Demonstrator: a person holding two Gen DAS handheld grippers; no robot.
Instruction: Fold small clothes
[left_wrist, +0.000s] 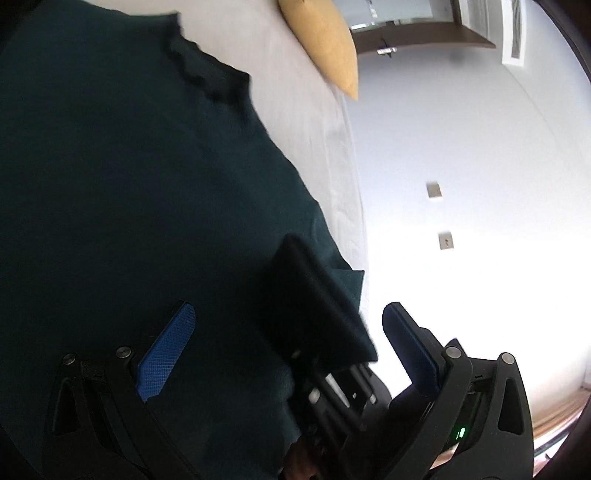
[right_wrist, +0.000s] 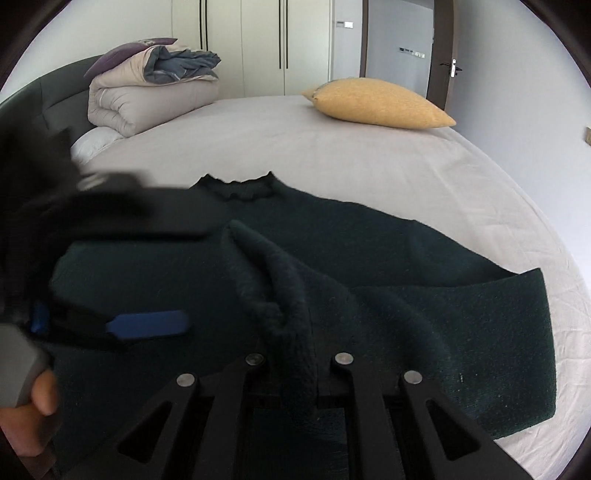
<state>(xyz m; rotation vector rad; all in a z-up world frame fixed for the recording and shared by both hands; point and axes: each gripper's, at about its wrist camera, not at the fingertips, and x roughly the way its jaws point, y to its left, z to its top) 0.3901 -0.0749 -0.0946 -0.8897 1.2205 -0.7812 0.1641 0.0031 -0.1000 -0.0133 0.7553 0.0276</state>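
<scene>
From the left wrist we see our left gripper (left_wrist: 288, 347) spread wide over the dark green sweater (left_wrist: 129, 184), gripping nothing. From the right wrist, our right gripper (right_wrist: 295, 354) pinches a bunched ridge of sweater lying on the bed (right_wrist: 369, 158). The knit looks soft, thick and floppy; we'd take hold at the hem and the shoulders.

Your left wrist view is blowing out: the wall (left_wrist: 461, 258) is glaring white toward the lower right, while the dark sweater (left_wrist: 129, 203) is losing detail. Both fisheye views are bending and vignetting at the edges. In your right view, the left tongs (right_wrist: 147, 325) are smearing with motion blur; daylight is falling evenly on the bed (right_wrist: 351, 155).
</scene>
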